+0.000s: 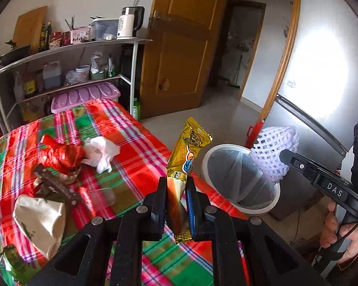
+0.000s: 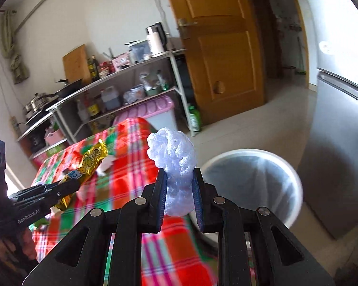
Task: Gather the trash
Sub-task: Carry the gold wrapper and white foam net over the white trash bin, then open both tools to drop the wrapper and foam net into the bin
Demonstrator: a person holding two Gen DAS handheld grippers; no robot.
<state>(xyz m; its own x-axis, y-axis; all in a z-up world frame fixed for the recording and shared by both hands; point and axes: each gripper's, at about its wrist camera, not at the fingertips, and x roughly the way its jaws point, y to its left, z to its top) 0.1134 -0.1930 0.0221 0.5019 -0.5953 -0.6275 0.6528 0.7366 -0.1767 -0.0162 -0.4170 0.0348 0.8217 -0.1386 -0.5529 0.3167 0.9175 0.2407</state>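
Observation:
My left gripper [image 1: 176,183] is shut on a gold snack wrapper [image 1: 188,145], which stands upright between its fingers over the table's right edge. My right gripper [image 2: 179,178] is shut on a white foam fruit net [image 2: 173,152]. In the left wrist view that foam net [image 1: 274,152] hangs over the far rim of the white trash bin [image 1: 210,157], held by the right gripper [image 1: 282,155]. In the right wrist view the bin [image 2: 296,181] stands on the floor just right of the table, and the left gripper [image 2: 77,184] holds the gold wrapper [image 2: 90,162] at the left.
On the plaid tablecloth [image 1: 131,131] lie a red net bag [image 1: 62,153], a crumpled white tissue [image 1: 101,152], a brown wrapper [image 1: 57,186], a beige paper bag [image 1: 40,221] and a green wrapper [image 1: 16,264]. A steel fridge [image 2: 341,143] stands right of the bin. A shelf rack [image 1: 66,71] and wooden door [image 1: 179,47] are behind.

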